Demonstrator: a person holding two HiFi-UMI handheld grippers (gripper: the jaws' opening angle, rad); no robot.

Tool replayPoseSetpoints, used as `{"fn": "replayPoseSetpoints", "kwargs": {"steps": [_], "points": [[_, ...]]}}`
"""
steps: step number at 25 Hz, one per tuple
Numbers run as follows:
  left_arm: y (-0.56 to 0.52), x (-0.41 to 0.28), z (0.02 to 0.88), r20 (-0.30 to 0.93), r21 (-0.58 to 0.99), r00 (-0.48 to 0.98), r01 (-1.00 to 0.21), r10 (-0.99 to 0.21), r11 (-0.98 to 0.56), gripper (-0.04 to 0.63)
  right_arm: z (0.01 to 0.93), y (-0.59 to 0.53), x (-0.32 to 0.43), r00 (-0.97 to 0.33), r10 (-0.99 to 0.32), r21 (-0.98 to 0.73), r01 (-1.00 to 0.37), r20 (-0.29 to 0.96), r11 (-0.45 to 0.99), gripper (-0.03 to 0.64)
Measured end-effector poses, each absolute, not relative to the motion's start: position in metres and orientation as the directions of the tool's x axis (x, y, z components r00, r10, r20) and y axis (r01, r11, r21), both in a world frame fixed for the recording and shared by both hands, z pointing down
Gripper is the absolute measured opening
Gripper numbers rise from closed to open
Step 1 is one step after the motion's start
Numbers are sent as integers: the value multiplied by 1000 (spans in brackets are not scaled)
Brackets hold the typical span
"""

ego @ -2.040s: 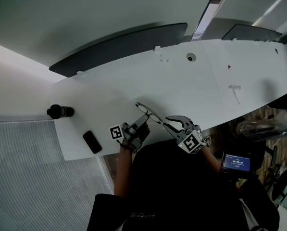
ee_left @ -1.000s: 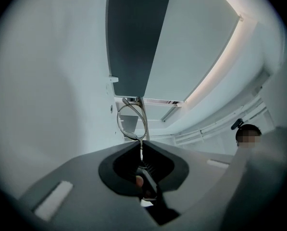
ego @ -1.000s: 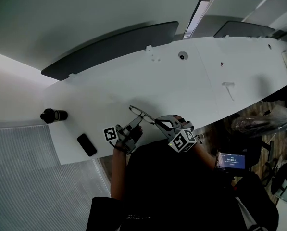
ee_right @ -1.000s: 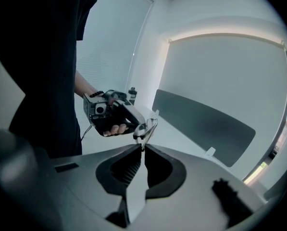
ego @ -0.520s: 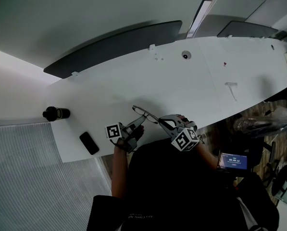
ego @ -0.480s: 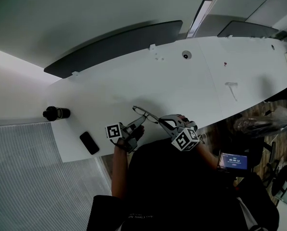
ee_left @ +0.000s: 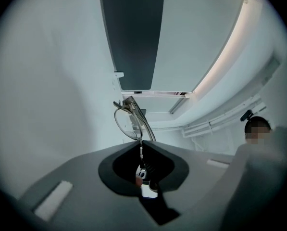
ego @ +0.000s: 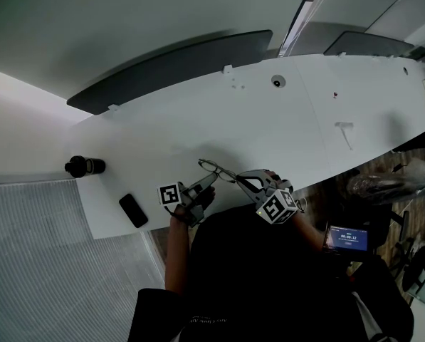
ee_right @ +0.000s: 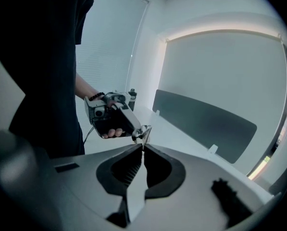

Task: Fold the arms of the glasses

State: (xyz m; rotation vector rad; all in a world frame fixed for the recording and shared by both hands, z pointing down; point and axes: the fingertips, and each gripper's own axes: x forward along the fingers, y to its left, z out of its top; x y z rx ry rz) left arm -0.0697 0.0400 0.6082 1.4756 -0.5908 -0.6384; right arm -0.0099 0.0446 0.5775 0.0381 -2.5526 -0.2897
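Fingers (ee_left: pixel 81 179) of the left gripper (ee_left: pixel 141 142) were pressed together on the thin end of one arm of the glasses (ego: pixel 213 168), and this arm ran up from the jaws to the lenses. To the right of the glasses, the right gripper (ee_right: pixel 143 146) also had its fingers (ee_right: pixel 196 177) closed, and they pinched the opposite end of the frame; which exact part, I could not tell. I think the glasses were held like this, lifted between both grippers just over the near edge of the table (ego: pixel 269 127), so that one side could keep the frame steady while the other swings an arm inward. Whether an arm was already folded was not clear to me. The surface was white and almost bare. Far to the left of the glasses was a black bottle (ego: pixel 84 166), nearer on the left a dark phone (ego: pixel 134 210), and well to the right a small white T-shaped piece (ego: pixel 346 130). Behind the glasses, dark panels (ego: pixel 176 70) stood along the table's far edge, before a pale wall.
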Motion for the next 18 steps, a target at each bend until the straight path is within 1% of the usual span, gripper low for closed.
{"fn": "replayPoseSetpoints", "kwargs": {"steps": [2,4,9,14,16,18], "points": [[39,-70,605,-83,995,685,99,-724,-21,29,573,43,-10,-849,-83,201,28,522,979,20],[38,-70,608,-104,991,667,136,-738,-16,34,570,42,-12,-855,-80,196,25,512,980,20],[37,-68,614,-119,982,627,189,-770,3,44,567,44,-13,-867,-71,199,33,493,979,20],[36,-69,611,-156,973,604,231,-782,-16,92,559,48,-12,-887,-54,213,51,459,976,20],[35,-70,608,-172,969,592,244,-788,-28,97,558,51,-12,-890,-41,236,76,455,969,20],[33,-71,606,-185,964,578,264,-795,-32,117,555,57,-13,-886,-25,269,114,462,956,18]]}}
